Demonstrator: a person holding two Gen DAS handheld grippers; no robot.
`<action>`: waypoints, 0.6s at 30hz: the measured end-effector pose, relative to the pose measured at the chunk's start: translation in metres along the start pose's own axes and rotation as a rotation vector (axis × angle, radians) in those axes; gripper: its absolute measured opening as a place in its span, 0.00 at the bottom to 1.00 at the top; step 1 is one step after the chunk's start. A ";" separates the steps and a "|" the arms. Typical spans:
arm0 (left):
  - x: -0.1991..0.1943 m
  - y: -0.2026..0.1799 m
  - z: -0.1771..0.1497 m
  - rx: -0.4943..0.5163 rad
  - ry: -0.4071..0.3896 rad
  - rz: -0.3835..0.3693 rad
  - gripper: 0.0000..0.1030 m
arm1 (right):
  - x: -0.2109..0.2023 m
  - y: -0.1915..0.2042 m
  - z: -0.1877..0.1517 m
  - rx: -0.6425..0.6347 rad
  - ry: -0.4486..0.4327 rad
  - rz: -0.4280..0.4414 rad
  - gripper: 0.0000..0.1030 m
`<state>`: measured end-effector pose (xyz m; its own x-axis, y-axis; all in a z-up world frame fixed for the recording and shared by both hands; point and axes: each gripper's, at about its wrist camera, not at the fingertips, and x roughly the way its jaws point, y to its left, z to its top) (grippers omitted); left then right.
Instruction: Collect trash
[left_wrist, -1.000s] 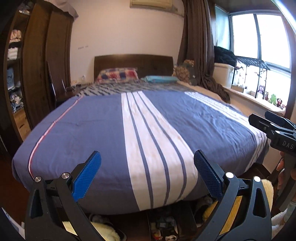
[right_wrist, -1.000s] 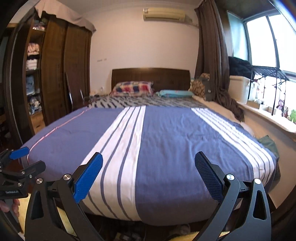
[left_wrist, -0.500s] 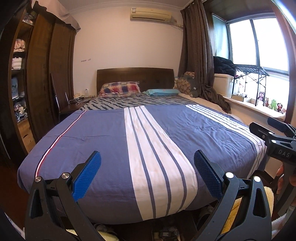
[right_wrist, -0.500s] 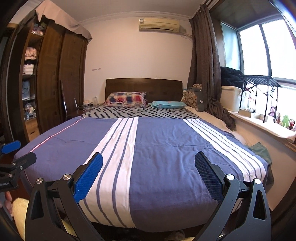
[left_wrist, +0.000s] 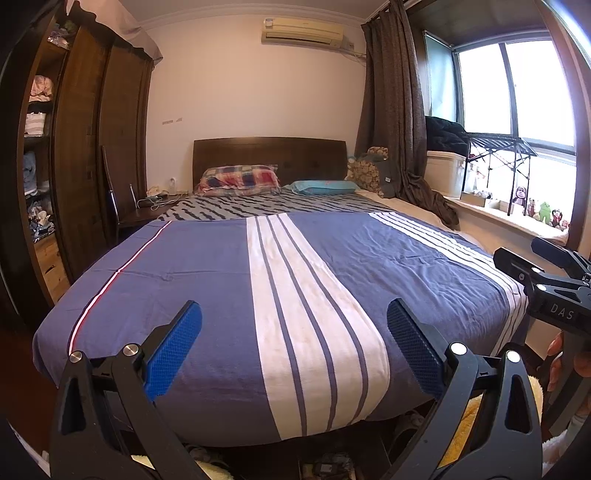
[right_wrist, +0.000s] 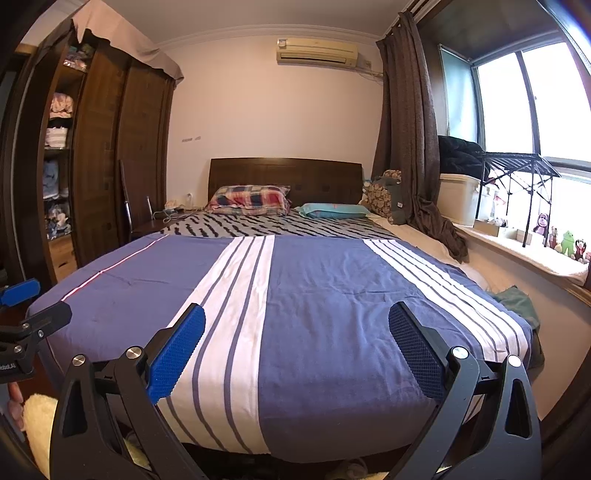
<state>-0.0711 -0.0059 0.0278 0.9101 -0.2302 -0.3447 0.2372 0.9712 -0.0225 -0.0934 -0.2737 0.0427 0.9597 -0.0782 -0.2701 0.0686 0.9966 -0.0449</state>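
Bedroom walls in pale cream close the scene, with an air conditioner (left_wrist: 303, 31) high on the far wall and a dark wooden wardrobe (left_wrist: 92, 147) filling the left side. Most of what we see is the bed (left_wrist: 295, 277), spread with a blue cover crossed by white stripes, its dark headboard (left_wrist: 269, 151) against the far wall. To the right hangs a brown curtain (left_wrist: 395, 110) beside a bright window (right_wrist: 535, 103), and a sill (right_wrist: 535, 251) below it carries a row of small toys. Near the headboard lie a plaid pillow (left_wrist: 238, 179) and a teal pillow (left_wrist: 323, 186), side by side.

We hold both tools at the foot of the bed, level and pointed along its length toward the headboard. Our left claw (left_wrist: 293, 347) hovers over the cover's near edge with its blue pads (left_wrist: 173, 347) spread wide apart, nothing between them. Our right claw (right_wrist: 295, 350) sits in the same pose, its jaws equally far apart and empty. Each tool shows at the edge of the other's view: the right one at the right border of the left wrist view, with fingers (left_wrist: 557, 362) of the hand wrapped around its grip, and the left one at the left border of the right wrist view.

A green cloth (right_wrist: 517, 302) lies by the bed's right side below the sill. We cannot pick out any trash on the cover; small items in the dark gap under the bed's foot are too unclear to name.
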 end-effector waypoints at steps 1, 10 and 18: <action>0.000 0.000 0.000 -0.001 0.000 0.000 0.92 | 0.000 0.000 0.000 0.000 0.001 0.000 0.97; -0.005 0.000 0.000 -0.004 -0.005 -0.005 0.92 | -0.002 0.002 0.001 -0.001 0.001 0.010 0.97; -0.005 0.000 0.000 -0.004 -0.004 -0.007 0.92 | -0.001 0.002 0.002 0.003 -0.002 0.013 0.97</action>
<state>-0.0754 -0.0045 0.0298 0.9099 -0.2372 -0.3403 0.2423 0.9698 -0.0282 -0.0938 -0.2717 0.0452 0.9609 -0.0652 -0.2689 0.0569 0.9976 -0.0386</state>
